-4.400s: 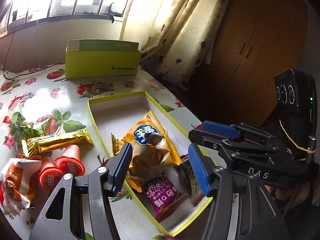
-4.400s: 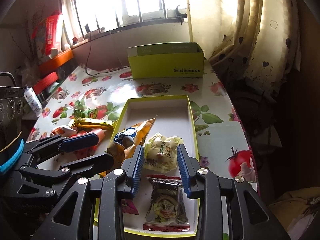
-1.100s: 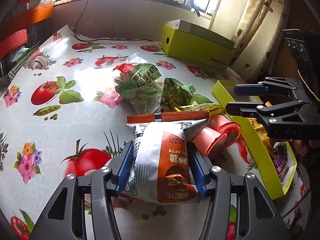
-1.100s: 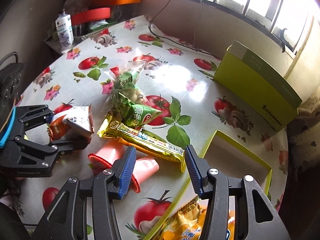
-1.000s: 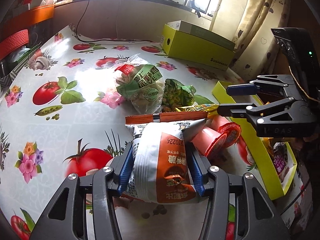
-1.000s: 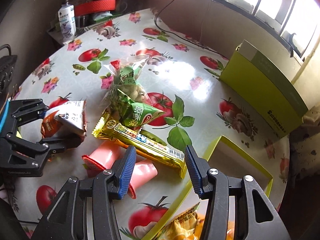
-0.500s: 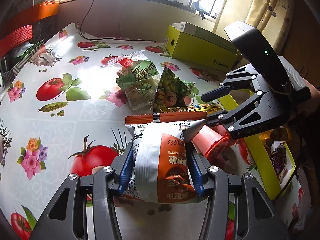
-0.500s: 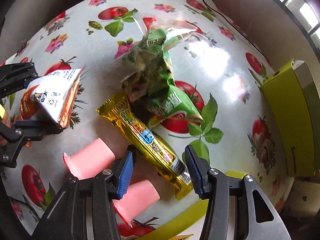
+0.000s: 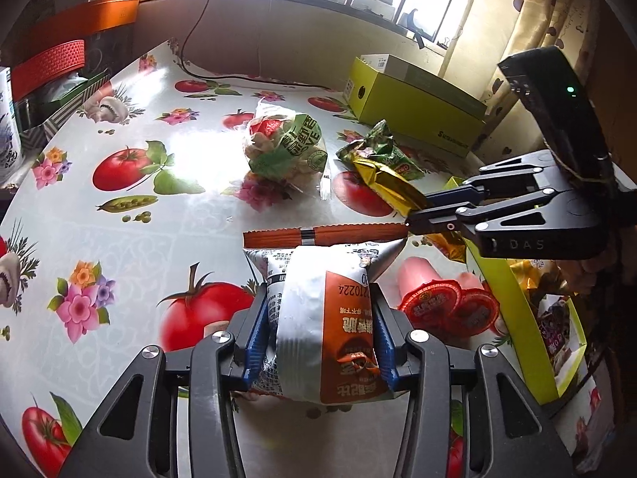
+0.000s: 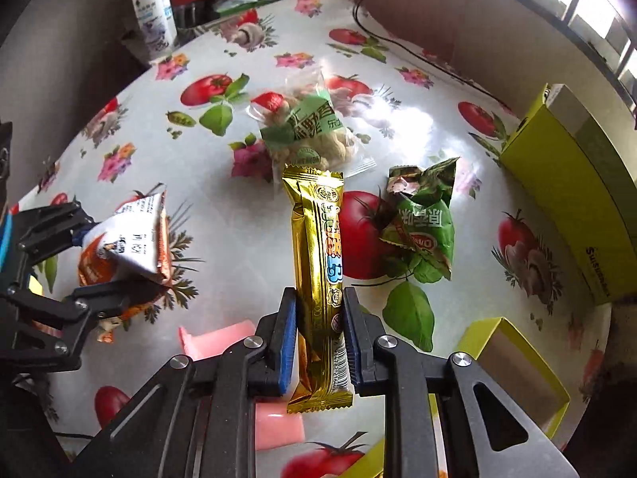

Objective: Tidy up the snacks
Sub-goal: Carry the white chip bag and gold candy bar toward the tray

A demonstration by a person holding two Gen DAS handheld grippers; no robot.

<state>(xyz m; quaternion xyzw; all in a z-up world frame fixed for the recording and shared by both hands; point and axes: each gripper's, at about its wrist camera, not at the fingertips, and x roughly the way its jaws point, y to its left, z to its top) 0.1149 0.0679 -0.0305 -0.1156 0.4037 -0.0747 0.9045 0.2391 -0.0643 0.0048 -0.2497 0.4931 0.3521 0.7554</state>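
My left gripper point(image 9: 318, 318) is shut on a white and orange snack bag point(image 9: 326, 310), held just above the tablecloth; the bag also shows in the right wrist view point(image 10: 131, 235). My right gripper point(image 10: 320, 310) is shut on a long gold snack bar point(image 10: 318, 255) and holds it lifted; the bar also shows in the left wrist view point(image 9: 386, 183). The open yellow tray point(image 9: 513, 302) with several snacks inside lies at the right. A clear and green nut bag point(image 10: 310, 131) and a small green packet point(image 10: 422, 223) lie on the table.
Two pink jelly cups point(image 9: 442, 302) lie beside the tray. A closed yellow-green box point(image 9: 414, 107) stands at the back by the curtain. A white bottle point(image 10: 155, 12) and red baskets point(image 9: 47, 63) stand at the table's far left. A black cable point(image 10: 398, 40) crosses the back.
My right gripper has closed on the gold bar and lifted it off the table. My left gripper still holds the white and orange bag.
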